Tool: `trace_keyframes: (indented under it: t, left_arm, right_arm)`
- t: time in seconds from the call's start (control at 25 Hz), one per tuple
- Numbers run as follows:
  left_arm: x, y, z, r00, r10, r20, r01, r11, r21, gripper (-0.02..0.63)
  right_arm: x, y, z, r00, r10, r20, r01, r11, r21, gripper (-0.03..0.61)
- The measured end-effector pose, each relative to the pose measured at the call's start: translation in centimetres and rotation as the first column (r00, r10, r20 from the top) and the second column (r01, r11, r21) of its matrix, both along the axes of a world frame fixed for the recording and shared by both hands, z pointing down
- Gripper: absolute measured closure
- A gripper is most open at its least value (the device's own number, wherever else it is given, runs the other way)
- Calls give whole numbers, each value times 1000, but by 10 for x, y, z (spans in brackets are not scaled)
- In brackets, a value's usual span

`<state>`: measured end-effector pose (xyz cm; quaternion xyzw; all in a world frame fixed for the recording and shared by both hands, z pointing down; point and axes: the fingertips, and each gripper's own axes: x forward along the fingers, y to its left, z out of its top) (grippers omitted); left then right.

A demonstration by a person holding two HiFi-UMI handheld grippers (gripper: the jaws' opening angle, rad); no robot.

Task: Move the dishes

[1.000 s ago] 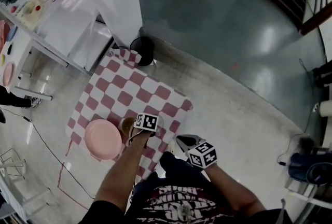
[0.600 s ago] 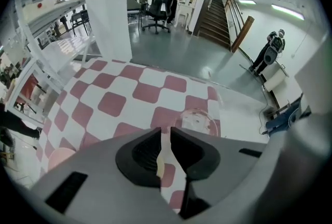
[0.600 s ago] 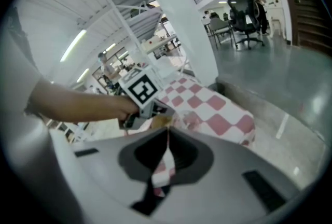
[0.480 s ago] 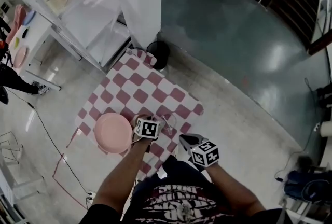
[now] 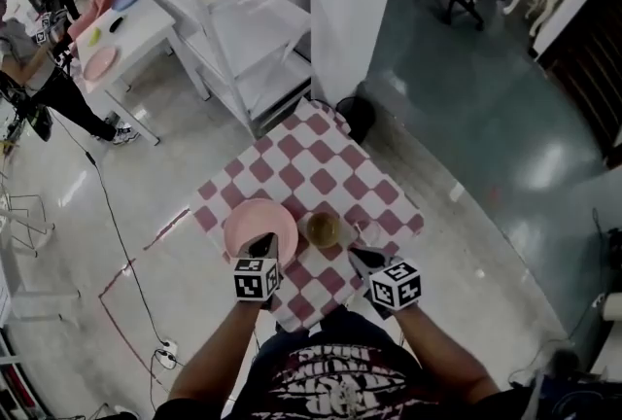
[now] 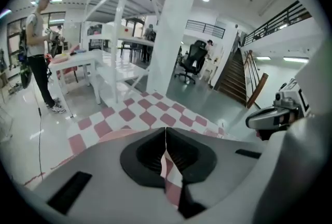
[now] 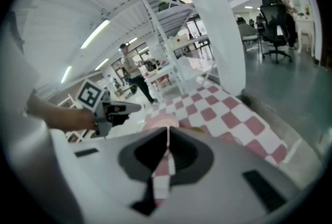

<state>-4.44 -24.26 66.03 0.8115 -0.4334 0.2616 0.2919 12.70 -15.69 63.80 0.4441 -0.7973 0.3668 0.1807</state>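
Nearest us: left hand-held gripper [image 5: 263, 244] and right hand-held gripper [image 5: 361, 257], both angled down at the near edge of the bench [image 5: 313, 161], a low one under a red-and-white checked cloth.
Left jaws have just been closing and now meet at the tips with nothing between them. Only the cloth shows through the slit.
Right jaws are fully together and also empty.
The left tip sits over the near rim of the round pink plate [image 5: 255, 226]. The right tip is near the small brown bowl [image 5: 324, 230] but not on it.
Plate and bowl sit just beside each other on the near half of the cloth. We can't tell whether they touch.
Our read: we're between grasps. The dishes are parked close to the edge so either side can reach them.
Beyond the bench: a white pillar [image 5: 355, 0] and a white shelving rack [image 5: 243, 29].
Far left: a person [image 5: 34, 68] at a white table [image 5: 136, 29] with more pink dishes.
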Motion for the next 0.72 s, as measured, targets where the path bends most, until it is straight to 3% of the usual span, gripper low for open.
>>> trace_keyframes:
  t: [0.16, 0.36, 0.72]
  left_arm:
    - [-47, 20, -23, 996, -76, -40, 80, 993, 87, 584]
    - [-92, 42, -10, 991, -125, -46, 127, 991, 35, 586]
    - [-95, 41, -2, 996, 14, -87, -15, 1000, -2, 584]
  right_arm:
    - [-29, -5, -8, 1000, -18, -13, 18, 999, 32, 543]
    - [-62, -4, -14, 999, -30, -28, 31, 999, 40, 543]
    - [-85, 12, -22, 997, 53, -65, -50, 998, 44, 543]
